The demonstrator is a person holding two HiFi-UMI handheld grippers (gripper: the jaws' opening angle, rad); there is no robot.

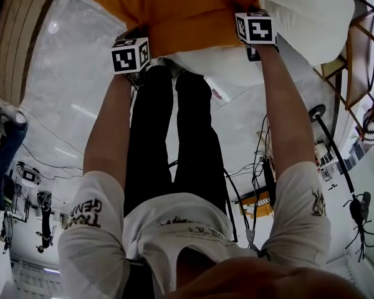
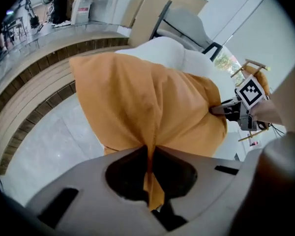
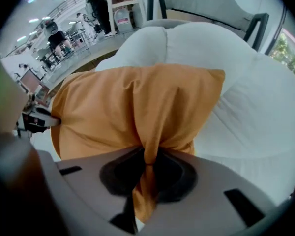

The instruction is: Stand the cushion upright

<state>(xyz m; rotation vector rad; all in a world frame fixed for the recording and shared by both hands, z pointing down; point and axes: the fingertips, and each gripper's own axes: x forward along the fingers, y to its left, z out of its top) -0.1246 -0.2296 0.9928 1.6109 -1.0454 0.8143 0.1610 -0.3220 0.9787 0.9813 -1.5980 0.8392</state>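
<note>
The orange cushion rests on a big white padded seat (it looks like a beanbag), with its near edge toward the person. The left gripper has its jaws pressed together on a pinched fold of the cushion's fabric at the near left edge. The right gripper is clamped the same way on a gathered fold at the near right edge, orange cloth bunched between its jaws. Both reach out on bare, outstretched arms. Below them spreads a pale, glossy stone floor with thin cables trailing across it. Curved wooden tiers sweep round on the left, and a grey chair with a dark frame stands behind the seat
</note>
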